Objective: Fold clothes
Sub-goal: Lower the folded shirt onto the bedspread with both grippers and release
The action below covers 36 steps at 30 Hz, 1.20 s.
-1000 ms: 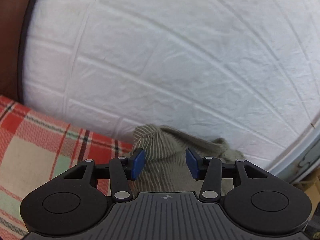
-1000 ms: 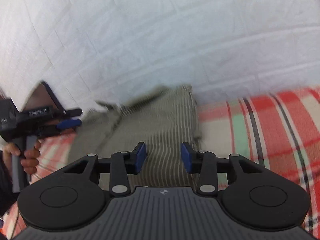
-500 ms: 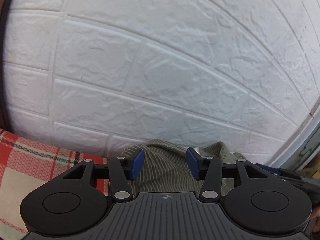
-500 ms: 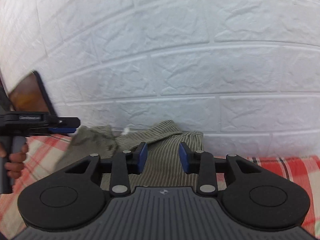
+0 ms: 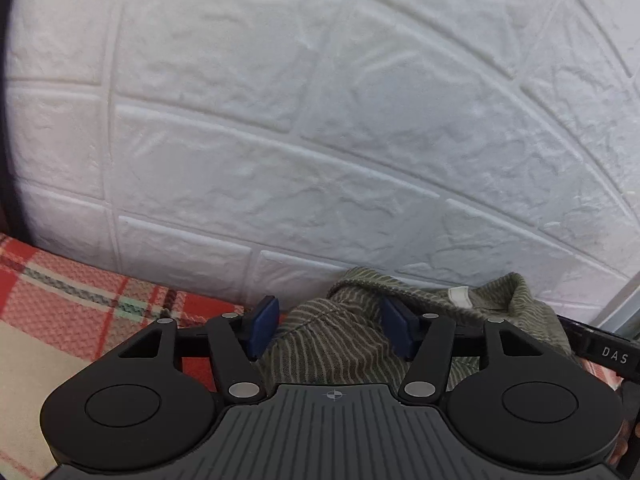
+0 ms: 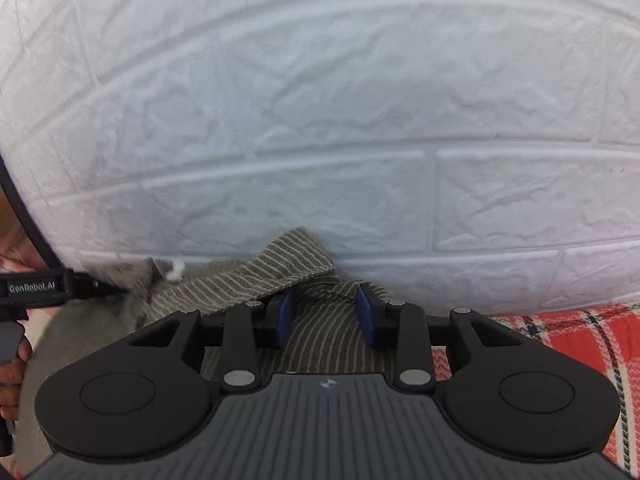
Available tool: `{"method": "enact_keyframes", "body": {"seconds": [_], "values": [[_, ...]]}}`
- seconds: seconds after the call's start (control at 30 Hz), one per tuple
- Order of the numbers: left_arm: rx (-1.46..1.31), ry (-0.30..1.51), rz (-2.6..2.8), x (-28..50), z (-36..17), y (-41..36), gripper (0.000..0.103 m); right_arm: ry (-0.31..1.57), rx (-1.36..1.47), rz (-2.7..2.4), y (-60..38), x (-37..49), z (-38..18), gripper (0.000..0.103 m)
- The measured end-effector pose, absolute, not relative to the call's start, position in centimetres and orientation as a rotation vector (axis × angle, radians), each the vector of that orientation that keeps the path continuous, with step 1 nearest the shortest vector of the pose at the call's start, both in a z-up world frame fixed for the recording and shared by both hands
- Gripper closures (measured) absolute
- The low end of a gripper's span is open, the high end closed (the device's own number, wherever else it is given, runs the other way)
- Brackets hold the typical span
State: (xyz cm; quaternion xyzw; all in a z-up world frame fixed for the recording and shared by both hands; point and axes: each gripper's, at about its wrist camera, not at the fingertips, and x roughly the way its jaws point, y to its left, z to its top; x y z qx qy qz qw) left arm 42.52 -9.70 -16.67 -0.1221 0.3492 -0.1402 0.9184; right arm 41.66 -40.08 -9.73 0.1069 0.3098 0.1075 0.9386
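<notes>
An olive garment with thin pale stripes (image 5: 500,300) lies bunched on a red plaid blanket (image 5: 80,300) at the foot of a white brick wall. My left gripper (image 5: 329,330) sits over its left end, jaws opening, with cloth between the blue pads but not pinched. A white label (image 5: 458,293) shows at its collar. In the right wrist view the garment (image 6: 280,268) folds up against the wall. My right gripper (image 6: 326,316) stands part-way open over its right end, striped cloth lying flat between the pads.
The white brick wall (image 6: 320,120) rises directly ahead of both grippers. The plaid blanket (image 6: 560,332) extends to the right. A finger of the left gripper (image 6: 100,286) and a hand (image 6: 12,360) on its handle show at that view's left edge.
Both grippers have moved toward the wall, which now fills both views. The left jaws have widened and the right jaws have narrowed slightly. The garment now lies bunched against the wall.
</notes>
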Motion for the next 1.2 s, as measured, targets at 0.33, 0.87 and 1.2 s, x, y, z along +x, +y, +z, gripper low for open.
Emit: {"method": "enact_keyframes", "body": {"seconds": [0.33,0.87,1.2], "values": [[0.157,0.615,-0.315,28.9,-14.8,-12.8,0.037,0.583,0.099,0.300,-40.1,30.3,-8.7,0.062],[-0.239,0.781,-0.273,26.1,-16.7,-7.8,0.029,0.642,0.395,0.310,-44.8,27.5,-10.3,0.033],[-0.230,0.782,-0.393,26.1,-16.3,-9.1,0.088,0.680,0.627,0.417,-45.9,26.9,-12.1,0.089]]}}
